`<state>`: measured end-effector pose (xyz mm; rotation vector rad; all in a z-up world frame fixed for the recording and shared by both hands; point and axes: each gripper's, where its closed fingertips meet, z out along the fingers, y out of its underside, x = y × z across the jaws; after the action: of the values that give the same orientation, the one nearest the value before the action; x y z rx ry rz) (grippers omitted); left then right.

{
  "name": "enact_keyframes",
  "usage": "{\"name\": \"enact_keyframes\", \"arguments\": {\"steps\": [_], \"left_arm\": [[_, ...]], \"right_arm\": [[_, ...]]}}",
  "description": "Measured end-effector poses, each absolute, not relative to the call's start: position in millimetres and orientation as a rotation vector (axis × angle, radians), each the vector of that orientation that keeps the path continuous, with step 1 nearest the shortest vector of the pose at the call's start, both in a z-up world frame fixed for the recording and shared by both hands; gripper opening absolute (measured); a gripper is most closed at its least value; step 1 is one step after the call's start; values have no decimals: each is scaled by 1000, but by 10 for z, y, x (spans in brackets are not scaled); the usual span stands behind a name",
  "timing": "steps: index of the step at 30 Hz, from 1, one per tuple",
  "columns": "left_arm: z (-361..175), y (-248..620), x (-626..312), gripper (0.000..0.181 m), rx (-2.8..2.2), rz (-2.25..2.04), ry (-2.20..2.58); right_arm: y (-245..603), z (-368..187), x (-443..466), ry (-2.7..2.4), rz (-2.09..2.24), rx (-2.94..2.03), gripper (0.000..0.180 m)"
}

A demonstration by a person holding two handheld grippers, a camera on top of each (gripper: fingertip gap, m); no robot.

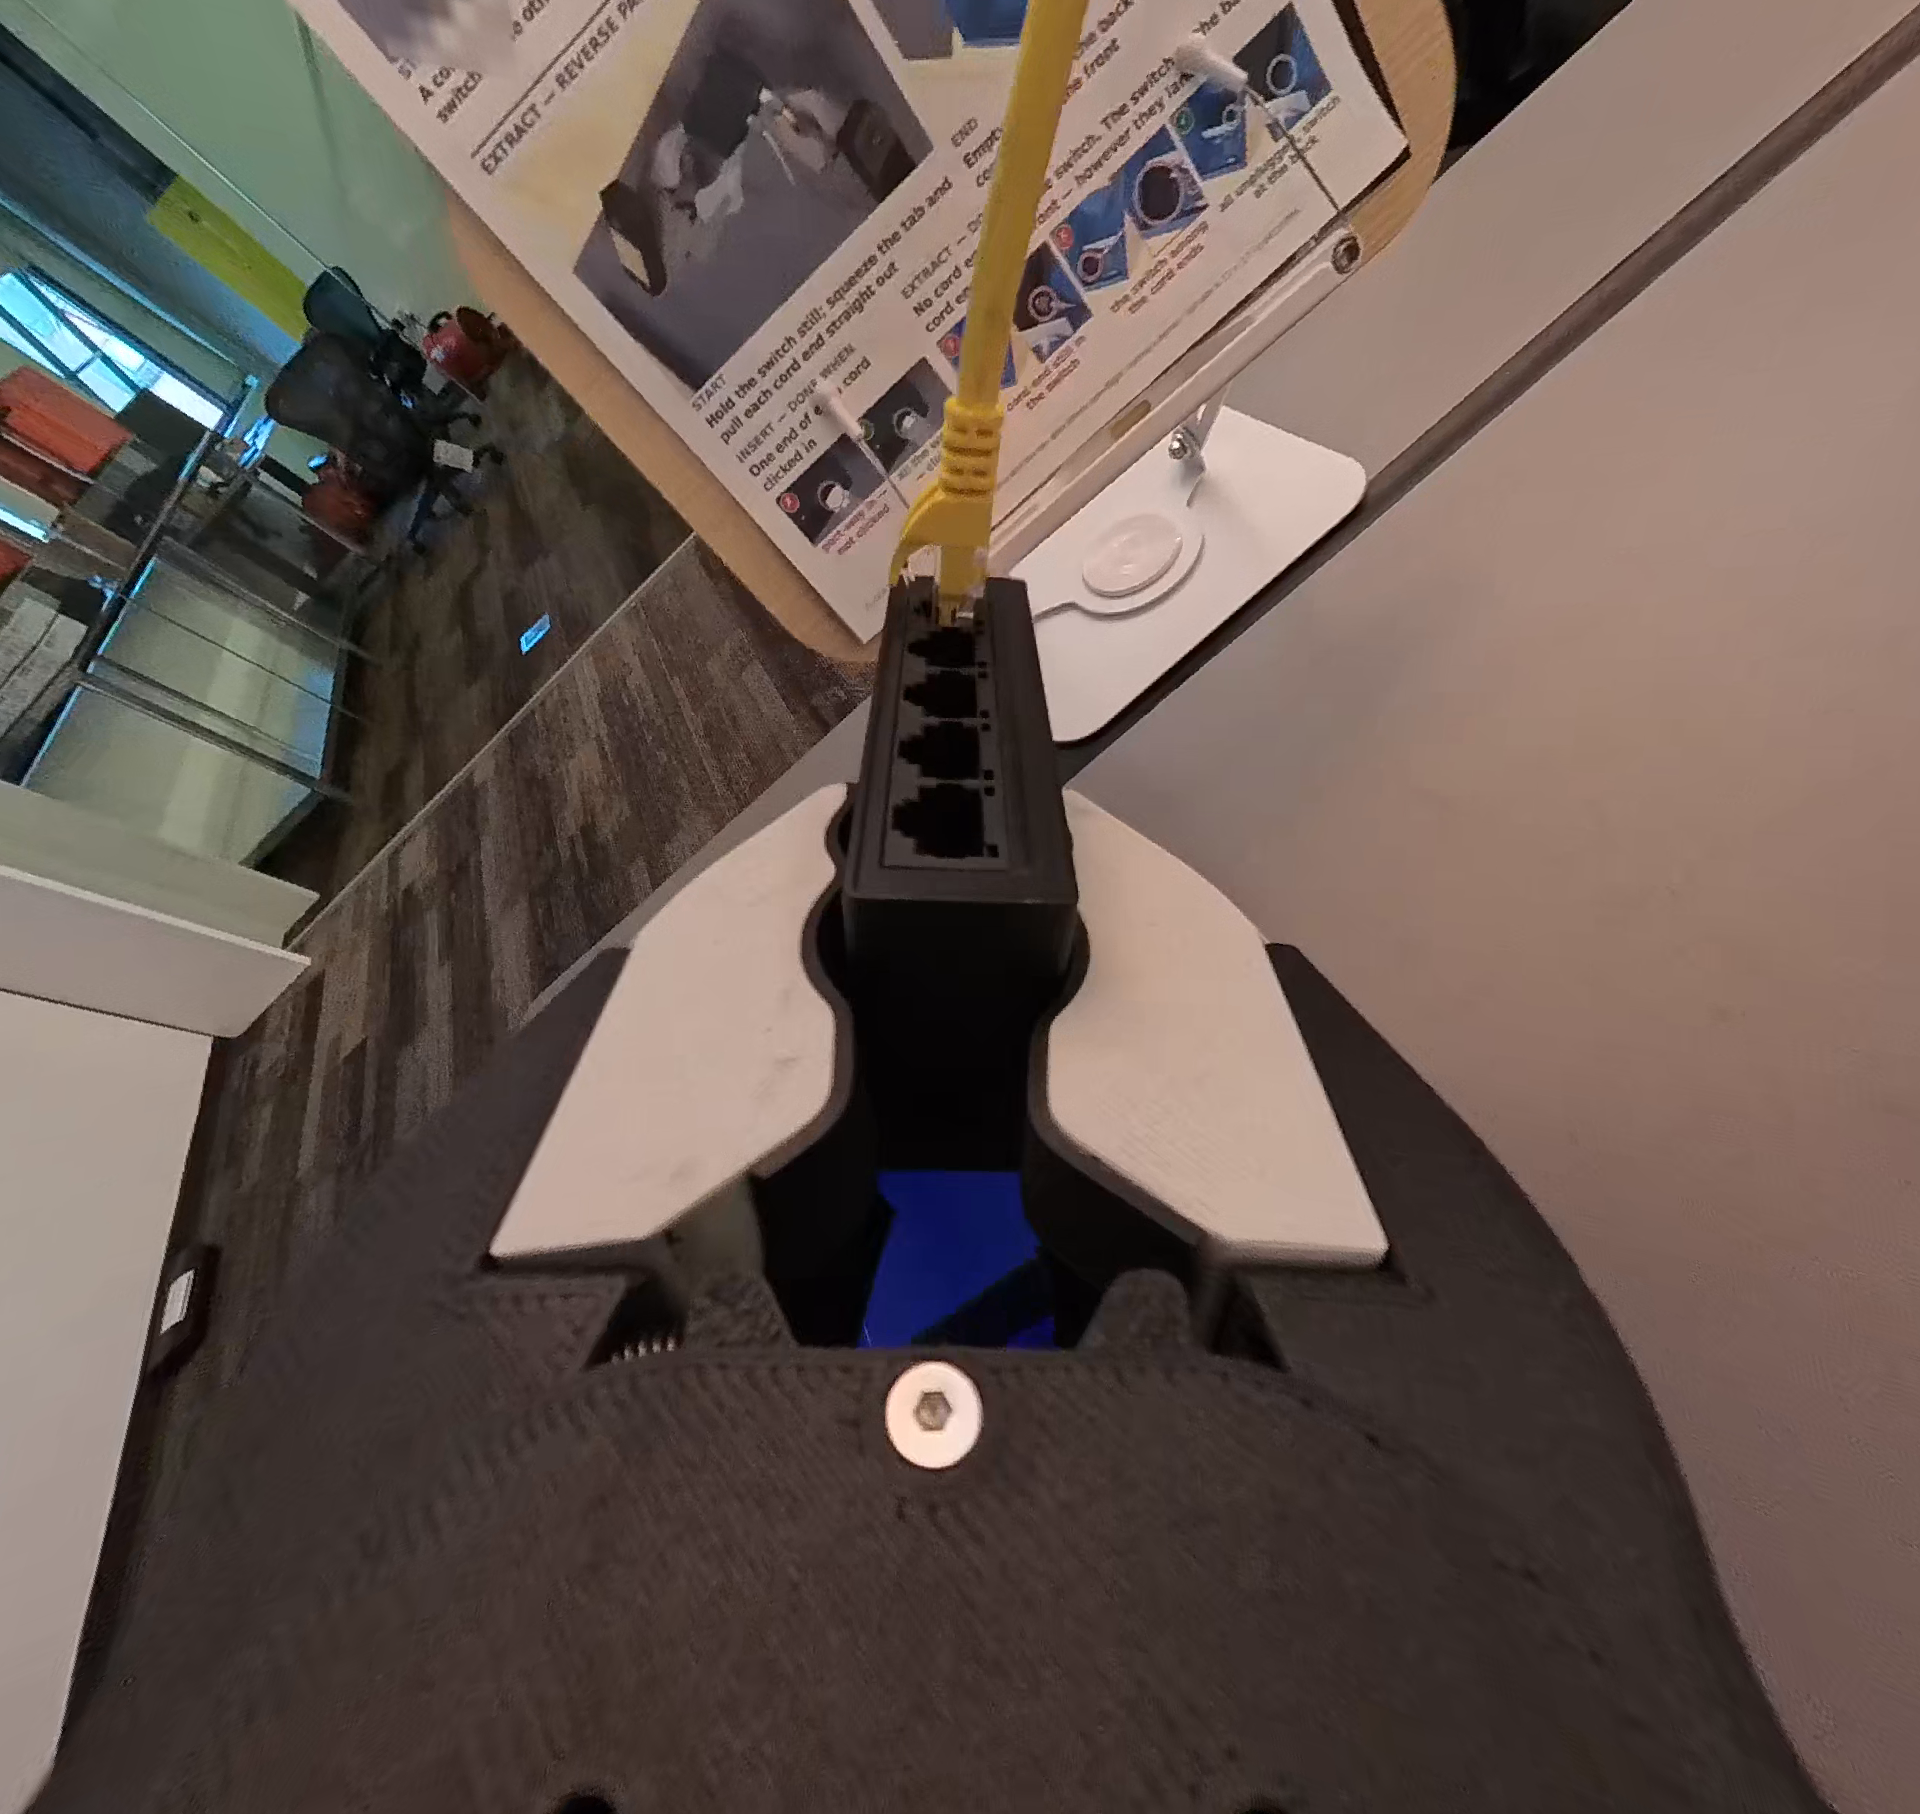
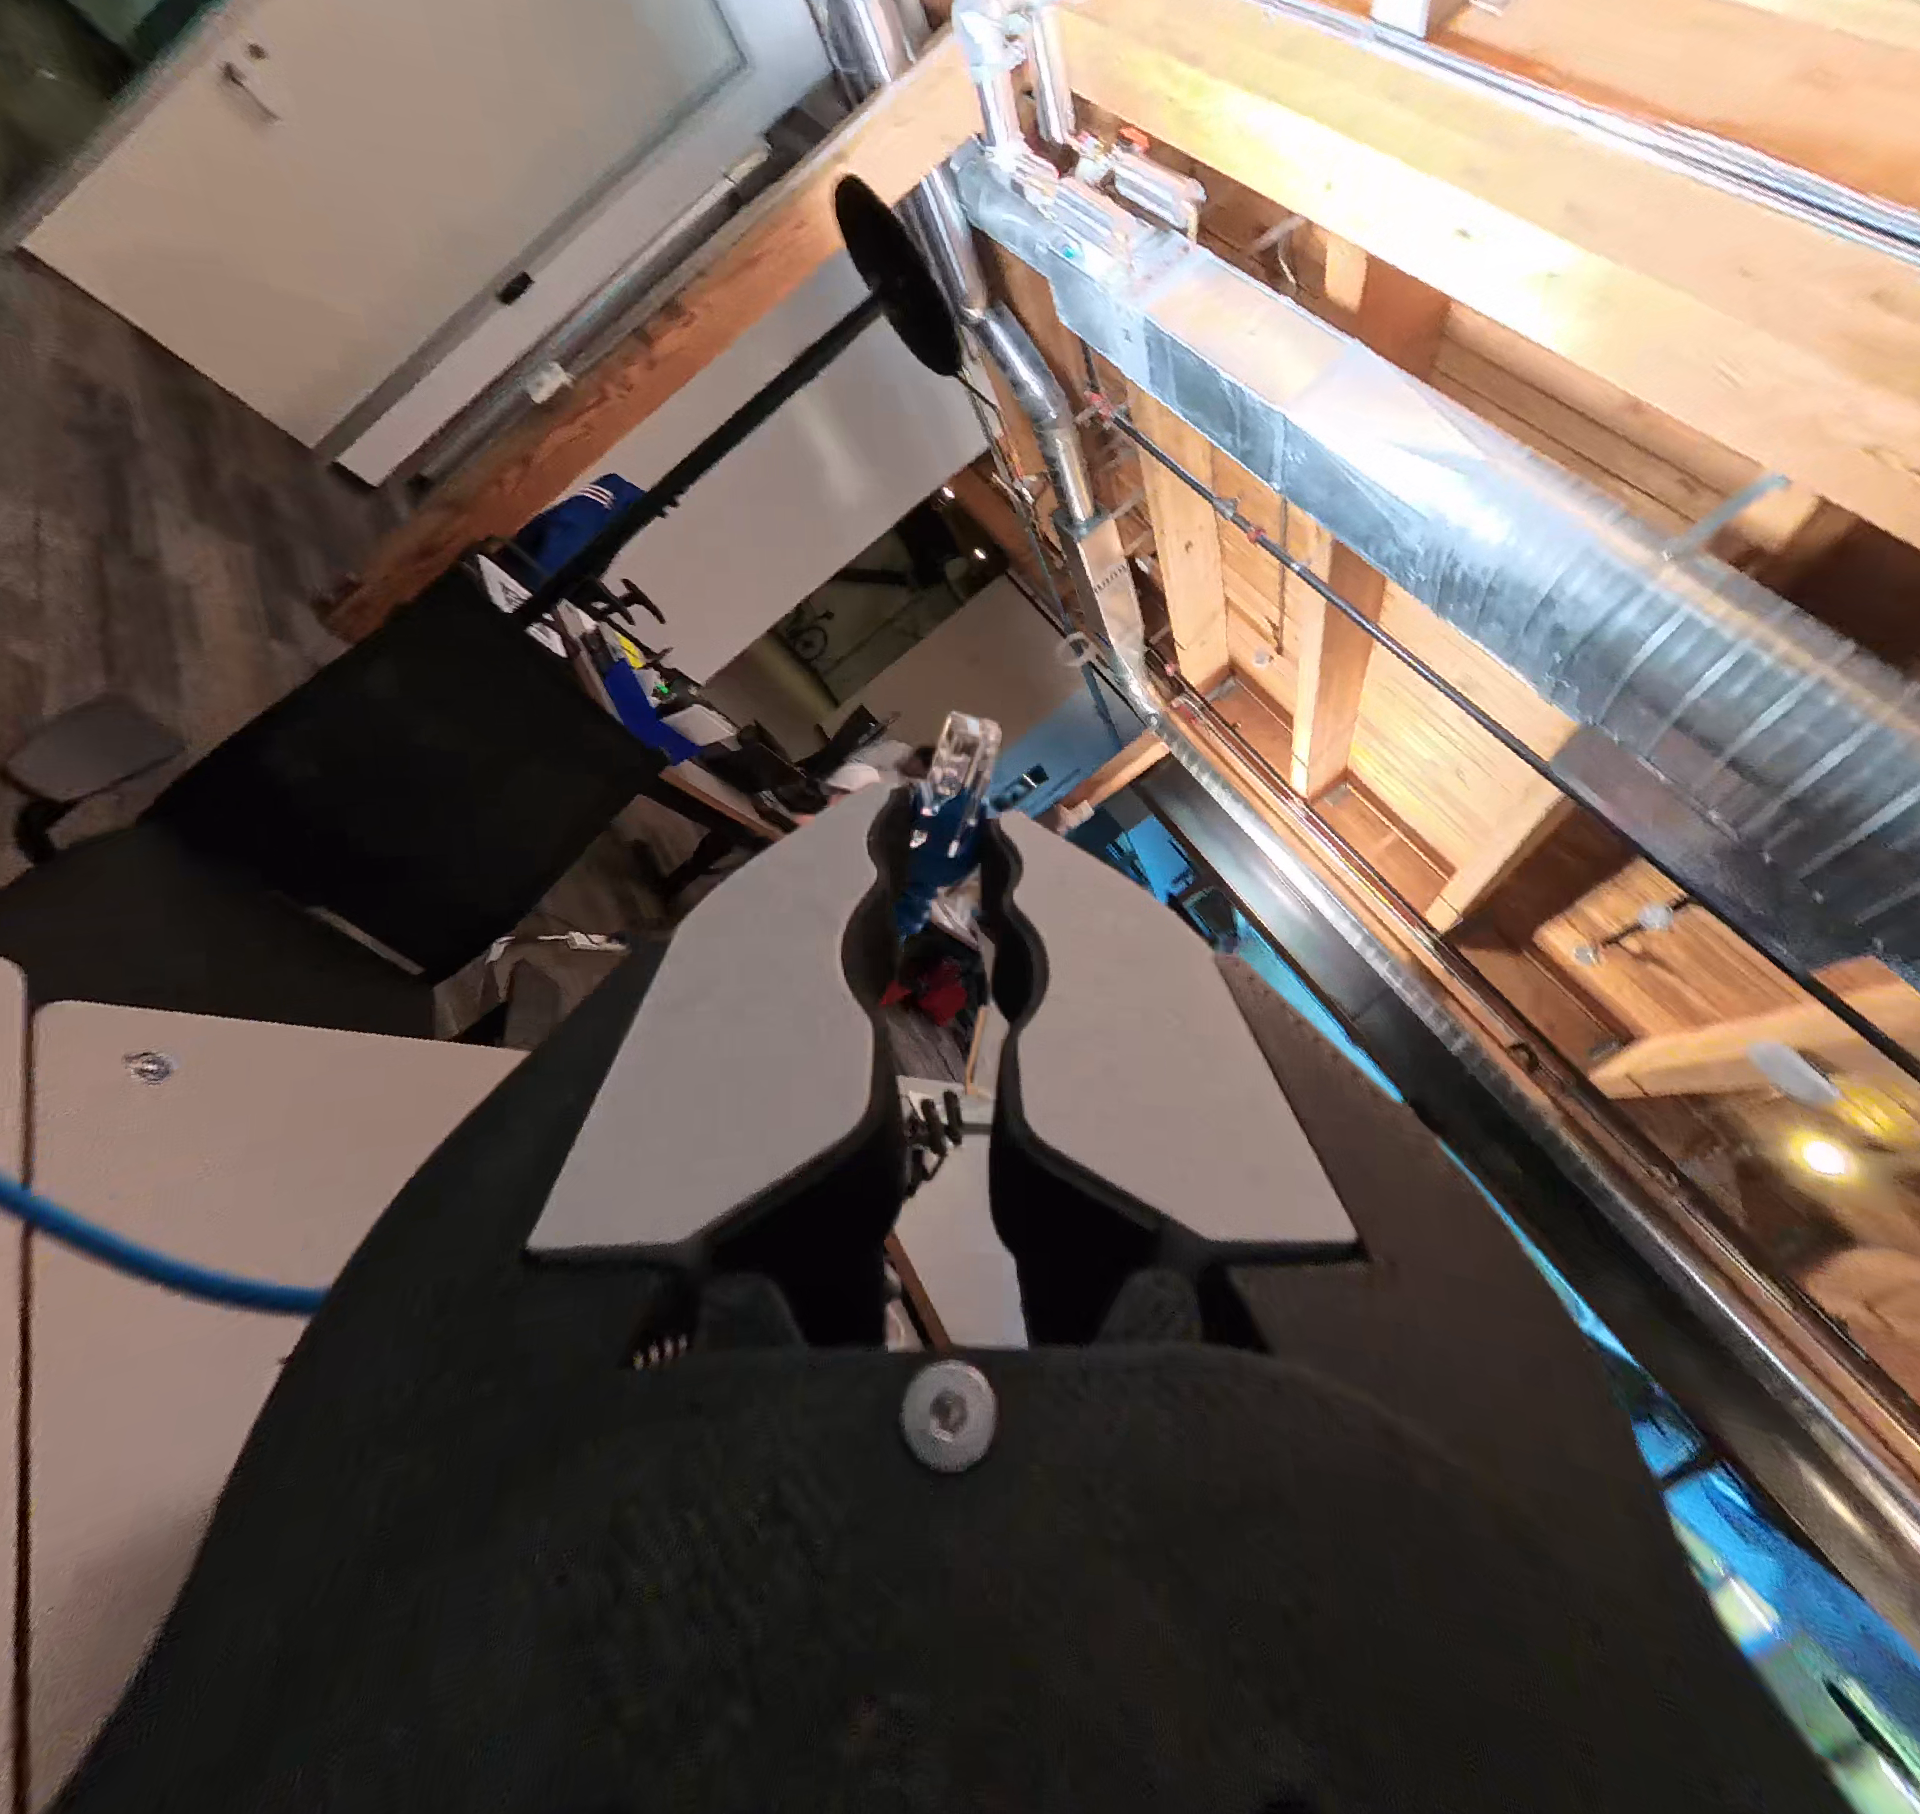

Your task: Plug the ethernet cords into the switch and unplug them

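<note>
Holding the small black plastic five-port network switch (image 1: 961, 829) by its narrow sides, the left gripper (image 1: 951, 943) is seen with its jaws closed on the body, the port face turned toward the camera. The yellow ethernet cord with its moulded boot (image 1: 982, 330) is seated in the farthest port, while the four nearer ports stand empty. The switch is carried above the pale grey tabletop (image 1: 1558, 829), in front of a printed instruction sheet on a white stand (image 1: 1039, 154).

The right gripper (image 2: 940, 860) is seen with its jaws nearly closed on the blue ethernet cord's boot (image 2: 935, 871), the clear plastic plug (image 2: 961, 751) projecting past the tips; the cable (image 2: 156, 1255) trails off to the left.

The switch is judged light, rigid and smooth-sided, so it could slip or twist under insertion force; a firm grip across the flat sides is suited. The cords are judged limp and springy, the clear plug and its latch tab brittle. The boot just behind the plug is judged the best place to be held.
</note>
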<state>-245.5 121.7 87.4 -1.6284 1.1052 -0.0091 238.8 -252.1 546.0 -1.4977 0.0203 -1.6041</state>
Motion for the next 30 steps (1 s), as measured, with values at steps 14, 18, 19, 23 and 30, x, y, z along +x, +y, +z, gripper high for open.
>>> {"name": "enact_keyframes", "arguments": {"steps": [14,18,19,23,30], "left_arm": [[835,1208,-2464,29,-1653,-110,1112],[919,982,-2166,29,-1552,-160,1182],[944,860,-2019,29,-1502,-215,1223],[1024,237,-1410,29,-1244,-366,1391],[847,-623,-749,29,-1055,-509,1568]], "right_arm": [[-3312,5842,2339,178,-1592,-1495,14],[-2916,5702,2064,56,-1433,-1550,13],[-2734,5628,1948,17,-1341,-1583,13],[-1940,5326,1396,-200,-1118,-1668,13],[-694,4514,615,-506,-973,-1810,14]]}}
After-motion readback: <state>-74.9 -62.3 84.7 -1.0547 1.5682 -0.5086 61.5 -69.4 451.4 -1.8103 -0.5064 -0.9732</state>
